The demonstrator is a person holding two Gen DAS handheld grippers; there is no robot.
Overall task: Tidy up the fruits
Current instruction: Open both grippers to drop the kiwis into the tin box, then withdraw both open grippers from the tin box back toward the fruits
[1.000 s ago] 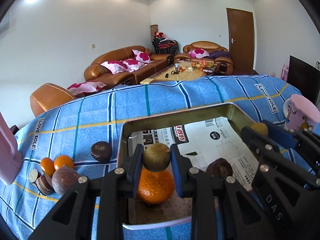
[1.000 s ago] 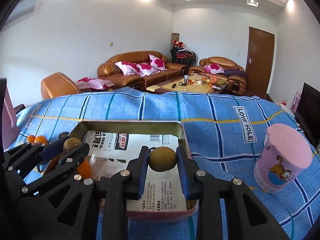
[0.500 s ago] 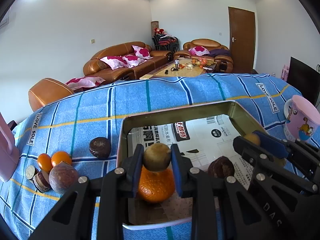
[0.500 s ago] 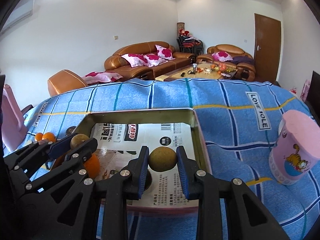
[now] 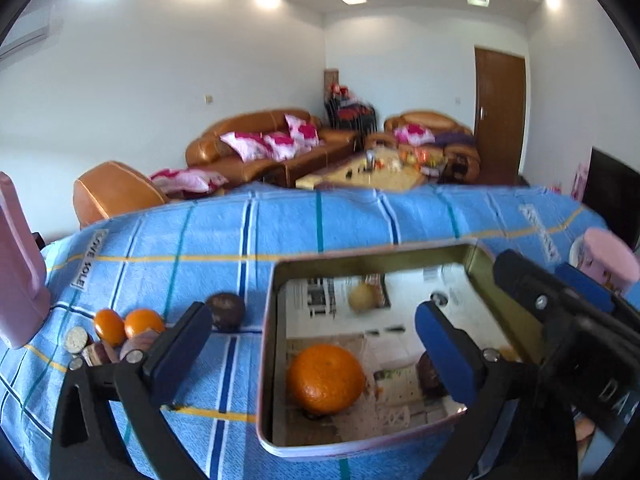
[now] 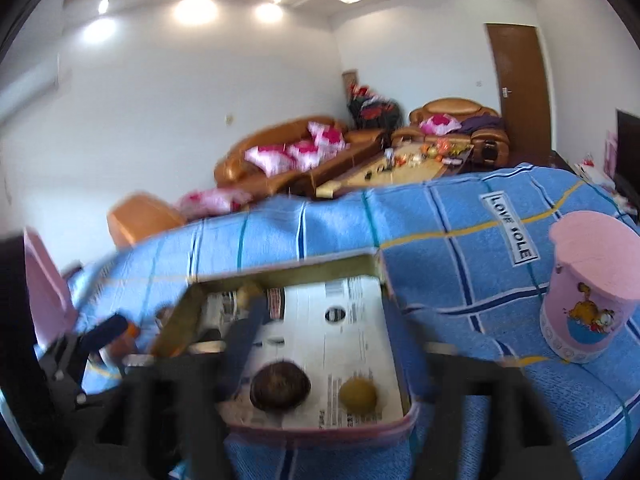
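Note:
A metal tray (image 5: 272,320) lined with newspaper sits on the blue checked cloth. In it lie a big orange (image 5: 326,378), a blurred tan fruit (image 5: 362,298) farther back, and a dark fruit (image 5: 430,368) half hidden by a finger. My left gripper (image 5: 314,314) hangs over the tray's near left part, its jaws opening wide with nothing pressed between them. The right wrist view is blurred. There my right gripper (image 6: 324,320) is opening over the tray (image 6: 320,432). A tan fruit (image 6: 358,396) and a dark fruit (image 6: 280,386) lie loose below it.
Left of the tray lie a dark fruit (image 5: 226,312), two small oranges (image 5: 126,324) and other fruit partly behind my left finger. A pink cup (image 6: 588,292) stands right of the tray, and a pink object (image 5: 16,272) is at the far left. Sofas stand beyond the table.
Both grippers have opened and let go of their tan fruits. The left one's fruit now lies farther back in the tray, and the right one's lies in the tray near the dark fruit.

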